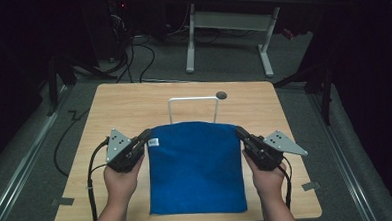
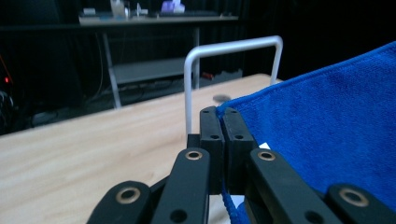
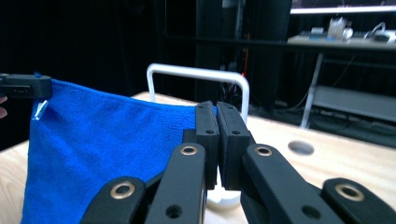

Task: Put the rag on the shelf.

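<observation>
Two grippers hold one blue towel [image 1: 196,165] by its far corners. The left gripper [image 1: 146,136] has its jaws pinched tight on the corner with the little white tag [image 1: 153,142]. The right gripper [image 1: 239,133] is pinched tight on the other corner. The towel's far edge is lifted up, and its near edge lies on the wooden table [image 1: 128,106]. A white metal rack [image 1: 193,103] stands just behind the towel.

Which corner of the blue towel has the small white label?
The far corner held by the left tool: the blue towel shows its white label there; other corners are plain.
</observation>
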